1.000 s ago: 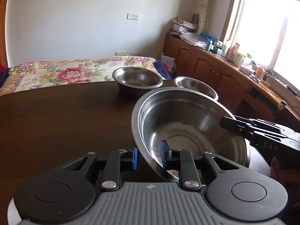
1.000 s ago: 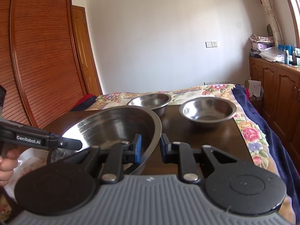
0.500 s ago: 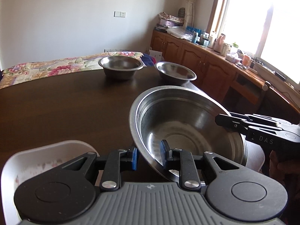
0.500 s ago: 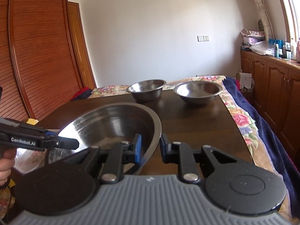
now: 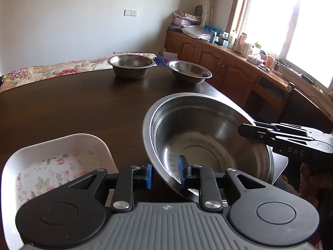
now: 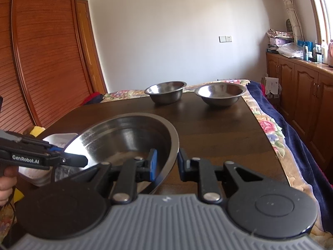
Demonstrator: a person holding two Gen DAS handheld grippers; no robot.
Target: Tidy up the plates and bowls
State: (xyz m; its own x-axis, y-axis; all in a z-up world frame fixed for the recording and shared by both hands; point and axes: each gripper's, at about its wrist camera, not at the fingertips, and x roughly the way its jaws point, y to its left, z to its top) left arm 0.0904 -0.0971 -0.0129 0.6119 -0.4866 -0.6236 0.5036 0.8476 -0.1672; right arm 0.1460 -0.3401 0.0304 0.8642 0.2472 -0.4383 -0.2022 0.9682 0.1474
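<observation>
A large steel bowl [image 5: 208,145] [image 6: 129,137] hangs tilted over the near part of the dark wooden table [image 5: 72,108] [image 6: 218,129]. My left gripper [image 5: 165,174] is shut on its near-left rim. My right gripper [image 6: 166,164] is shut on the opposite rim and shows in the left wrist view as black fingers [image 5: 260,131]. A white floral dish [image 5: 52,162] [image 6: 60,139] lies just left of the big bowl. Two smaller steel bowls [image 5: 131,64] [image 5: 189,70] [image 6: 165,90] [image 6: 220,93] stand at the table's far edge.
A bed with a floral cover [image 5: 52,70] [image 6: 268,129] lies beyond the table and along its right side. Wooden cabinets [image 5: 218,66] with a cluttered top run under the window. A chair back [image 5: 291,95] stands by the table's right side. A slatted wardrobe [image 6: 41,62] fills the left.
Both grippers have carried the large bowl back toward the near edge of the table. The two small bowls now look farther off, and the white dish has come into view.
</observation>
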